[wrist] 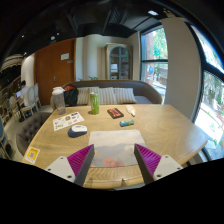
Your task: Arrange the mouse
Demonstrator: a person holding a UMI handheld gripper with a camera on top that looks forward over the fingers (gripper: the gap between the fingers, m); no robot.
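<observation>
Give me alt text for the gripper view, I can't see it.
An open gripper hovers over a wooden table, holding nothing. A mouse lies ahead to the left by a paper sheet; a green bottle stands at the far edge.

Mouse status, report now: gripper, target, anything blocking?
Gripper open, empty. Mouse on table, ahead-left beyond fingers, untouched. Path clear; green bottle stands farther back.

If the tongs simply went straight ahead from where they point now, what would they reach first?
Probably the pale mat lying just ahead of the open tongs, between the fingers' line. Beyond it the wooden table looks free; the mouse sits off to one side, though depth is hard to judge.
</observation>
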